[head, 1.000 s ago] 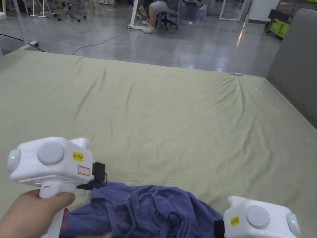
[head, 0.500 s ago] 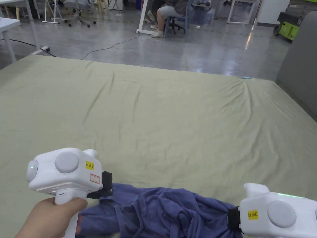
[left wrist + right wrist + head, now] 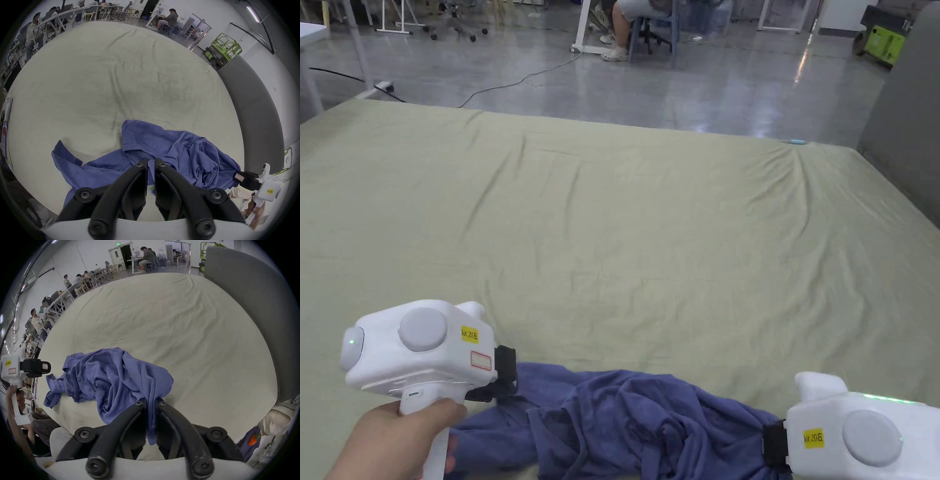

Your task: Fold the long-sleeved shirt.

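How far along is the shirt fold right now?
Early. Done: the right gripper is shut on a bunch of the blue shirt. In hand: the left gripper sits nearly closed at the shirt's other end; a grip there isn't clear. Left: the shirt is crumpled on the green sheet, so spreading flat and all folds remain.

The shirt (image 3: 625, 425) runs off the head view's bottom edge, perhaps bunched there.
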Demonstrator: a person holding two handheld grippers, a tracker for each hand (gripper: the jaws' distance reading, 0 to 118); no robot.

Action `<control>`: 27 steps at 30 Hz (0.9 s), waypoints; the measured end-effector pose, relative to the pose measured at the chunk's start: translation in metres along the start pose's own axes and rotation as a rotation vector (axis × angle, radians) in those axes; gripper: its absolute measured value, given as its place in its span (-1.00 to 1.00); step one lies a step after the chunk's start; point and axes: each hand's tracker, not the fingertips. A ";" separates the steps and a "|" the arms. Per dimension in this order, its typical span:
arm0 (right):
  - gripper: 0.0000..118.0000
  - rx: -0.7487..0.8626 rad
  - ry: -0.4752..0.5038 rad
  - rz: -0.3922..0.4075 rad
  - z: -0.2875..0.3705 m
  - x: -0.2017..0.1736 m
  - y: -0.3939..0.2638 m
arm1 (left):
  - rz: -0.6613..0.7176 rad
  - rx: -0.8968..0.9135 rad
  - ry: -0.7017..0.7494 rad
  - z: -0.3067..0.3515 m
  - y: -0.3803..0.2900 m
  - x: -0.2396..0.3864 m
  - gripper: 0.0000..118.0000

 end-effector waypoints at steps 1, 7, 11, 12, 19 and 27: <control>-0.91 -0.003 0.001 -0.003 -0.002 0.001 0.000 | 0.003 0.001 0.001 -0.001 0.001 -0.001 -0.95; -0.91 -0.011 0.012 -0.009 -0.004 0.002 -0.001 | -0.021 0.011 0.053 -0.021 0.017 0.001 0.01; -0.91 -0.013 0.013 -0.014 -0.006 0.005 0.000 | 0.005 0.003 0.078 -0.062 0.036 -0.005 0.99; -0.91 -0.014 0.014 -0.017 -0.006 0.005 0.000 | 0.023 -0.007 0.102 -0.071 0.040 -0.007 0.97; -0.91 -0.019 0.014 -0.024 -0.007 0.008 0.000 | -0.154 -0.148 0.243 -0.127 0.034 0.004 0.32; -0.91 0.048 0.083 -0.079 0.020 0.013 0.010 | -0.106 -0.073 -0.013 -0.040 0.045 0.035 -1.00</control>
